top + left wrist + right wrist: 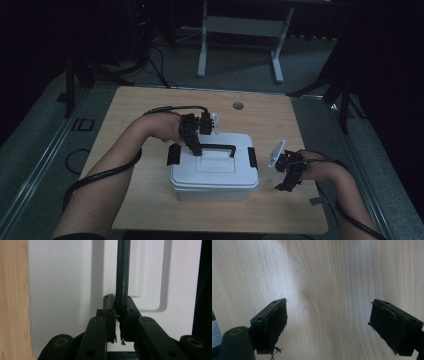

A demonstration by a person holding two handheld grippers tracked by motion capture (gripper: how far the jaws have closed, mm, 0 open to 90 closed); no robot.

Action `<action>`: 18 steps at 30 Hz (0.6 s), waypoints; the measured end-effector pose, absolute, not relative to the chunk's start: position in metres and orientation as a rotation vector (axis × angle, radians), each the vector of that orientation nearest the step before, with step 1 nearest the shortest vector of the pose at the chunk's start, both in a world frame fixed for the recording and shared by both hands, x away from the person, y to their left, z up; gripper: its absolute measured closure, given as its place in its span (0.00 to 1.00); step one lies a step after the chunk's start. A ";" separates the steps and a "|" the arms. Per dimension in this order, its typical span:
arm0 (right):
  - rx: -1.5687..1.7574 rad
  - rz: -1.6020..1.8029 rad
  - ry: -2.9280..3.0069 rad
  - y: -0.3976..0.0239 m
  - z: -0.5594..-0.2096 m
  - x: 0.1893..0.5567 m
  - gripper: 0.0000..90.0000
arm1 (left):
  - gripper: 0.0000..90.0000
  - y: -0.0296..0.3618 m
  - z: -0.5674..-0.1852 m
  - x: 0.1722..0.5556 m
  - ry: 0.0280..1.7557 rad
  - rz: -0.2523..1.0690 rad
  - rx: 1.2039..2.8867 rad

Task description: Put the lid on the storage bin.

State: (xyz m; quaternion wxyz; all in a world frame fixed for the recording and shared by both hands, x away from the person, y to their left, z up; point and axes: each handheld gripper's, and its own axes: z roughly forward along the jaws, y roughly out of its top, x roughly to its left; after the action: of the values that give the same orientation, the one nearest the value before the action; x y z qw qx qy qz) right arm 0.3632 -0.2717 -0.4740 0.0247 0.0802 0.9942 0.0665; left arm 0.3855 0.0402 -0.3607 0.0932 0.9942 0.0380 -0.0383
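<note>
- White plastic storage box (215, 172) w/ lid is sitting near the middle of the wooden table (135, 107), closer to the person's edge; front wall is lying near that edge, w/ a strip of bare wood between.
- Left gripper (196, 149) is clamping the box's black carry handle (220, 148) at its left end; in the left gripper view the jaws are pressing both sides of the handle bar (122, 272), over the lid's recessed panel (150, 277).
- Right gripper (288, 175) is hovering just beside the box's right side, apart from it, jaws spread wide w/ nothing between; right gripper view is showing bare wood grain (327, 290) between the pads (275, 322).
- Black latches are sitting on both short sides: left latch (173, 154), right latch (252, 157).
- Open room: far half of the table is lying bare up to the round cable hole (238, 105); left of the box there's open wood too, though the left forearm (110, 170) is crossing it.
- Hard to see: room is dark, the far floor and a white table frame (240, 30) are fading out; box contents are hidden under the lid; the handle's left end is covered by the gripper.
</note>
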 end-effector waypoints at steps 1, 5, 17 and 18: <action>0.247 0.206 3.075 -0.272 -0.474 0.363 0.16 | 0.92 0.040 -0.361 0.386 0.115 -0.115 2.950; 0.248 0.203 3.074 -0.271 -0.474 0.364 0.16 | 0.92 0.040 -0.361 0.384 0.121 -0.113 2.952; 0.243 0.209 3.079 -0.267 -0.475 0.365 0.16 | 0.92 0.046 -0.372 0.385 0.137 -0.145 2.943; 0.243 0.209 3.079 -0.267 -0.475 0.365 0.16 | 0.92 0.046 -0.372 0.385 0.137 -0.145 2.943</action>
State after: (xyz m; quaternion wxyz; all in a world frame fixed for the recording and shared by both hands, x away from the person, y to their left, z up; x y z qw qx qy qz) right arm 0.3645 -0.2672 -0.4755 0.0228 0.0784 0.9944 0.0676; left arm 0.3852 0.0457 -0.3723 0.0958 0.9931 0.0463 -0.0488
